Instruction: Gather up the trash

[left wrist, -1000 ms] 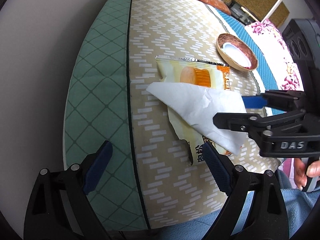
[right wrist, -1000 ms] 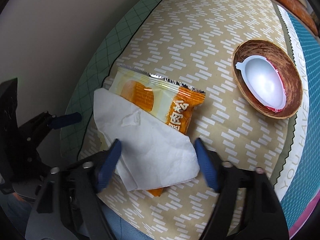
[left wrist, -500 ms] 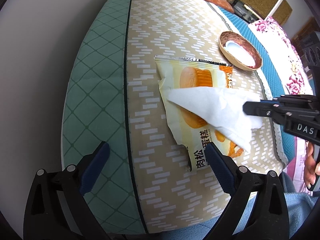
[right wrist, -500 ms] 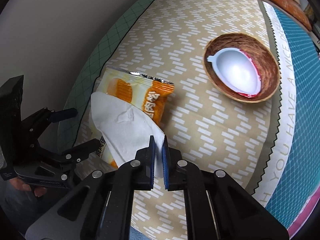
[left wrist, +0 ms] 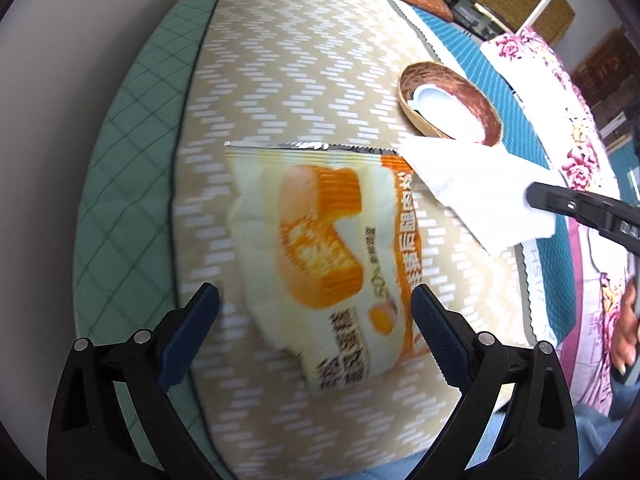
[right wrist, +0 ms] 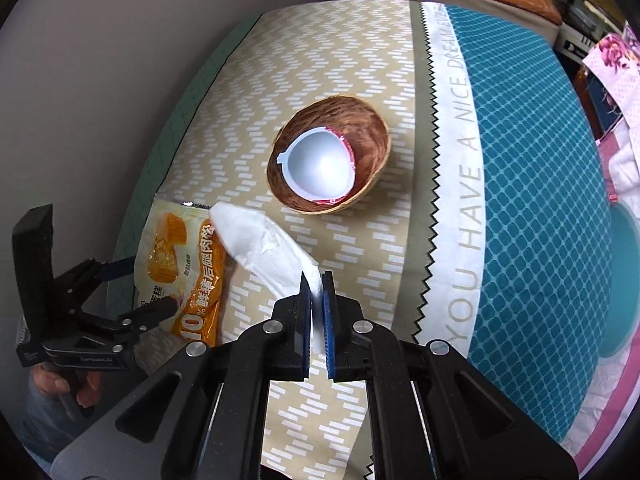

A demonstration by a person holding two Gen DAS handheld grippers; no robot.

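The right gripper [right wrist: 316, 300] had pinched the tissue [right wrist: 267, 249] off the wrapper [left wrist: 320, 248], baring it between the left gripper's [left wrist: 316, 316] spread fingers.

– What has the right gripper [right wrist: 316, 280] got?
– Its blue pads pinch a crumpled white paper tissue [right wrist: 268, 246], beside the orange-and-yellow snack wrapper [right wrist: 180, 268].
– And beyond?
– A brown woven bowl [right wrist: 360, 128].

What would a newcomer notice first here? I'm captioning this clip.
The right gripper pinches a white tissue and holds it just in front of the brown bowl. The orange snack wrapper lies flat on the patterned cloth, between the open left gripper's fingers.
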